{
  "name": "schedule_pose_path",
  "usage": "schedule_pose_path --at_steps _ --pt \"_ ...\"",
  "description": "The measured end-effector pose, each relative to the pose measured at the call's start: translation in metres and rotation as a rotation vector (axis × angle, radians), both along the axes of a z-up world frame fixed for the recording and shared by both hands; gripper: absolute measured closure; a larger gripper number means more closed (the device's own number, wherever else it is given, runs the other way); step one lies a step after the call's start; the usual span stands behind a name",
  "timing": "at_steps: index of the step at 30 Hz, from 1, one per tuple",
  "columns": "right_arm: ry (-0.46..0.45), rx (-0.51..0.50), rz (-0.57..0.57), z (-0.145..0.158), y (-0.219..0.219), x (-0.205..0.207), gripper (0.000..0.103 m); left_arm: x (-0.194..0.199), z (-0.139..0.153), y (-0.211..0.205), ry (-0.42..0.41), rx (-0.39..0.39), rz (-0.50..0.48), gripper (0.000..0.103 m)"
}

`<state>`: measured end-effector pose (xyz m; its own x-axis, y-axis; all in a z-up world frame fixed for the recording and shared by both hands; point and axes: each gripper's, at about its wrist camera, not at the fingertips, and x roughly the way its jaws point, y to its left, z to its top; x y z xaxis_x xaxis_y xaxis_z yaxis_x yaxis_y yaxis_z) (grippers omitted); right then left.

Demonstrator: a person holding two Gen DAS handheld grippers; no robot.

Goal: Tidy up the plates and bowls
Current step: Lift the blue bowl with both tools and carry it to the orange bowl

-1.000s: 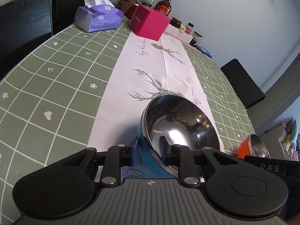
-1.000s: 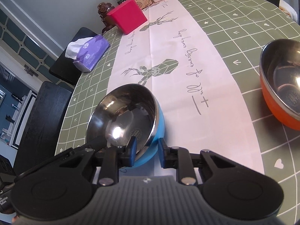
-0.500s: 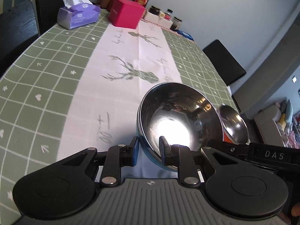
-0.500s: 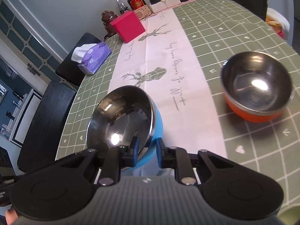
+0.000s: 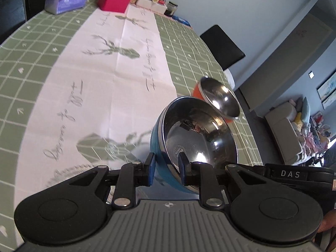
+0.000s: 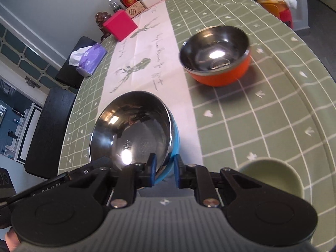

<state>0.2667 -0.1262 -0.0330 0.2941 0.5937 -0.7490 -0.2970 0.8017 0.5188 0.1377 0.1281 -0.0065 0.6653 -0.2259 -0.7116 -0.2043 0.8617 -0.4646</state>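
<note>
A blue bowl with a steel inside (image 5: pixel 197 138) (image 6: pixel 134 130) is held in the air above the table by both grippers. My left gripper (image 5: pixel 167 169) is shut on its near rim, one finger inside and one outside. My right gripper (image 6: pixel 164 171) is shut on the opposite rim in the same way. An orange bowl with a steel inside (image 6: pixel 218 56) stands on the green checked cloth ahead of the blue bowl; in the left wrist view it (image 5: pixel 218 96) shows just beyond the blue bowl's rim.
A pale green cup or bowl (image 6: pixel 271 174) sits near the right gripper at the table's edge. A pink box (image 6: pixel 119 25), a purple tissue pack (image 6: pixel 88 59), bottles and jars stand at the far end. Black chairs (image 5: pixel 222 46) flank the table.
Both grippers have carried the blue bowl towards the orange bowl, which now sits closer and more central ahead. The grip on the rim is unchanged.
</note>
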Motion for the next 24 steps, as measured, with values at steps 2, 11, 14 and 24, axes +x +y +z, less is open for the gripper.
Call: schedule_pose_path --at_steps 2,11,14,24 --pt "0.009 -0.001 -0.011 -0.005 -0.008 -0.001 0.088 0.0 -0.006 -0.006 0.018 -0.006 -0.013 0.078" --pt "-0.003 -0.025 -0.023 -0.01 -0.018 0.002 0.088 0.002 -0.022 -0.015 0.062 -0.043 -0.033 0.077" --pt "0.014 -0.038 -0.022 -0.016 -0.017 0.004 0.088 0.003 -0.025 -0.014 0.071 -0.046 -0.03 0.077" --pt "0.036 -0.038 -0.034 -0.018 -0.02 0.006 0.088 0.003 -0.025 -0.015 0.074 -0.065 -0.036 0.076"
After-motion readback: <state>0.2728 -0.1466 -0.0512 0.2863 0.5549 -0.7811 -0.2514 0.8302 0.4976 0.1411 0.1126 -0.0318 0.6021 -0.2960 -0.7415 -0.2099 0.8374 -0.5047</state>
